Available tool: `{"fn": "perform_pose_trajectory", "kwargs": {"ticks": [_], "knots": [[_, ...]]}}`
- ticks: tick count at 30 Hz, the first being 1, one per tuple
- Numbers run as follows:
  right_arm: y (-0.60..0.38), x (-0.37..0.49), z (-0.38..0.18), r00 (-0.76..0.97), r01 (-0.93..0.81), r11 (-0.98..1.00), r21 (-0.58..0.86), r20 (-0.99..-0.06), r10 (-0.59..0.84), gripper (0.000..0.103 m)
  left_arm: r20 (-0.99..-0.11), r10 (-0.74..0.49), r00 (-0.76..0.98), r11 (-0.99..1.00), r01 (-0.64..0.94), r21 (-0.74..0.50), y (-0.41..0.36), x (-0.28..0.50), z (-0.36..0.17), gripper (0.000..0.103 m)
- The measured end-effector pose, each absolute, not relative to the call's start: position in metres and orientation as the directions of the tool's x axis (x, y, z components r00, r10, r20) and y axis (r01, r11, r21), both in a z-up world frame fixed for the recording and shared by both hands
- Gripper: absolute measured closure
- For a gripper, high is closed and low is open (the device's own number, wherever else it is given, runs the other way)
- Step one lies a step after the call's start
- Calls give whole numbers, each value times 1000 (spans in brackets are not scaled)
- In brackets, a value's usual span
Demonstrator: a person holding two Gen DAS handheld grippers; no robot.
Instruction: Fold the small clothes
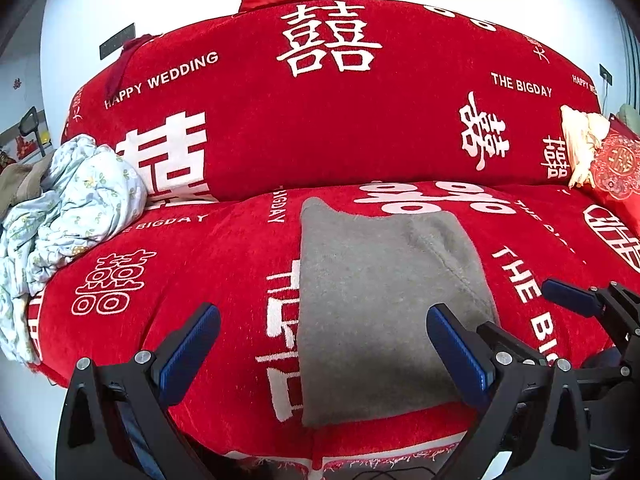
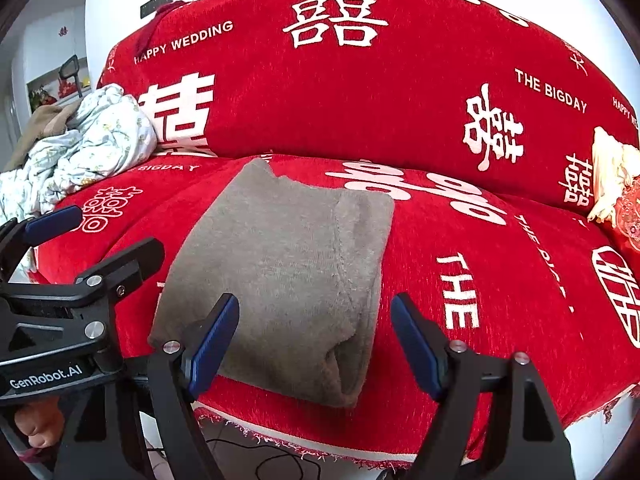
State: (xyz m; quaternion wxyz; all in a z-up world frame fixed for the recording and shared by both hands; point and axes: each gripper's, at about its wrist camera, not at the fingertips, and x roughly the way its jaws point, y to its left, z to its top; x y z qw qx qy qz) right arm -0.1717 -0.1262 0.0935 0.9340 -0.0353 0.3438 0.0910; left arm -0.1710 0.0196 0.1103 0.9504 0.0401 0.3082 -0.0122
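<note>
A red wedding-print sofa cover [image 1: 360, 128] fills the scene; a folded gray garment [image 1: 380, 312] lies flat on the seat, a crumpled floral cloth [image 1: 80, 200] at its left end. Left gripper [image 1: 324, 344] and right gripper [image 2: 316, 336] hover released, holding nothing.

Grey garment [image 1: 384, 312] [image 2: 280, 276]: folded into a flat rectangle w/ visible seam, lying mid red sofa seat [image 1: 200, 272], near front edge.

Red sofa cover [image 1: 320, 128], red cushion [image 1: 616, 168].
</note>
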Motion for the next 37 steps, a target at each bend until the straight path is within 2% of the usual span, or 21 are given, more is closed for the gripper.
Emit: {"fn": "perform_pose_trajectory", "kwargs": {"ticks": [37], "knots": [[-120, -170, 87, 728, -196, 980, -33, -674, 123, 22, -592, 5, 806, 995, 54, 81, 20, -173, 104, 0]]}}
